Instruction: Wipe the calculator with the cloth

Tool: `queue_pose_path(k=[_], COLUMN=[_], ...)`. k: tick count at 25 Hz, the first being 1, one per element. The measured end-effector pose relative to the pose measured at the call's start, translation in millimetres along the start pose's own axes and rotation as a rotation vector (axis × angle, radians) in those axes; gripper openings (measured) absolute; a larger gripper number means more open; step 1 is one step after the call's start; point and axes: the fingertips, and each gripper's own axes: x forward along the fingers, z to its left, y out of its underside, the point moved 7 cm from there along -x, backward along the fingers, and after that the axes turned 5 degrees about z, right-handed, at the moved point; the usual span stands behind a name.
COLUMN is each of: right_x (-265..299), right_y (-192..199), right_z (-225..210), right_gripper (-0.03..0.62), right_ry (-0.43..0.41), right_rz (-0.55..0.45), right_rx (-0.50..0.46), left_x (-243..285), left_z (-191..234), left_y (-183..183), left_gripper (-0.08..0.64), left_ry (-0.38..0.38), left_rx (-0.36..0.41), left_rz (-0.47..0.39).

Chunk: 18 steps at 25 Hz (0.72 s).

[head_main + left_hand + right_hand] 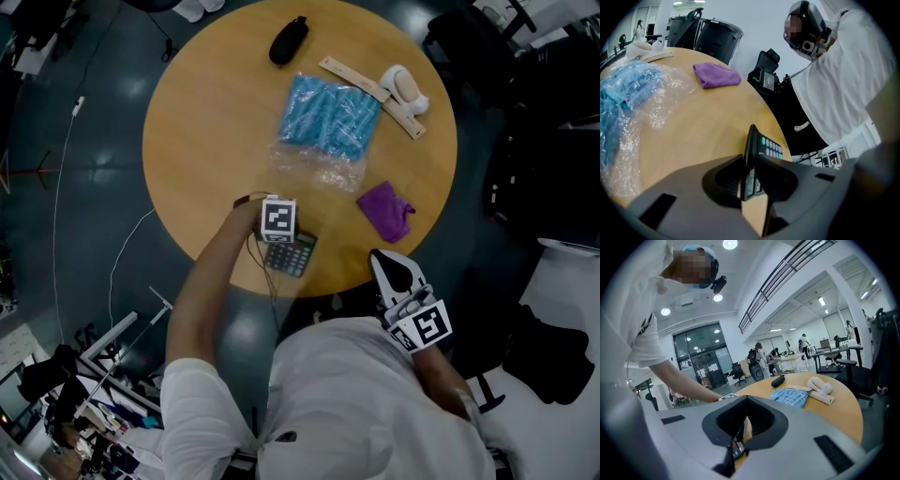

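Head view: the dark grey keyed calculator (295,258) sits at the near edge of the round wooden table (206,122), under the left gripper (281,244). The crumpled purple cloth (386,210) lies near it toward the right edge, untouched. Left gripper view: the jaws are clenched on the calculator, which is tipped on edge. Right gripper view: the right gripper (740,427) has its jaws drawn nearly together on nothing. Judged step: securing the calculator. Next, the right gripper must open and fetch the cloth.
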Motion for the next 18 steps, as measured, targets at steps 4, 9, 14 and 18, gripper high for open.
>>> queue_pose_path(k=[4, 9, 14, 18], right_x=[3, 6, 5, 4], right_y=[2, 1, 1, 1], right_z=[-4, -6, -8, -9], right_gripper=[0.015, 0.015, 0.015, 0.015], right_ry=[-0.003, -0.017, -0.04, -0.056], right_rz=[0.005, 0.004, -0.001, -0.016], right_rx=[0.008, 0.003, -0.007, -0.023], left_x=[2, -5, -15, -22], left_z=[-4, -13, -29, -44], left_y=[5, 13, 26, 40], left_gripper=[0.069, 0.056, 0.044, 0.043], left_ry=[0.048, 0.058, 0.01, -0.053], left_rx=[-0.037, -0.111, -0.243, -0.428], left_rz=[-0.025, -0.102, -0.275, -0.495])
